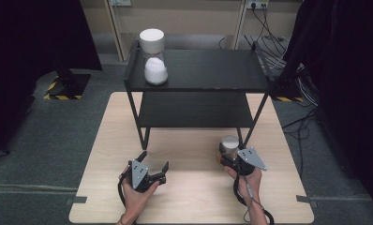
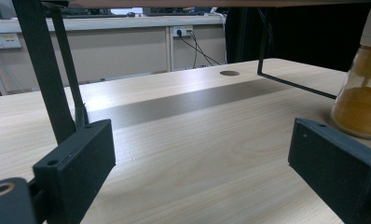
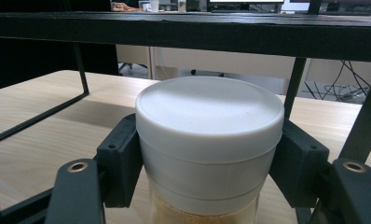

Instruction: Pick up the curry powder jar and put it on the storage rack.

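beside shelf leg, right gripper [image 1: 226,154] clasping spice jar [image 1: 229,145]

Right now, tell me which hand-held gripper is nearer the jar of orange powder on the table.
Right. The right hand-held gripper is clamped on the jar of orange powder by its white lid. The left hand-held gripper sits open, off to the jar's left on the table.

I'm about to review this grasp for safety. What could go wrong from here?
1. The right tongs clamp the jar on its white lid rather than the glass; the lid might slip or loosen when lifted.
2. The black shelf edge hangs close above the jar, so a straight lift may knock it.
3. The shelf leg stands right beside the jar.
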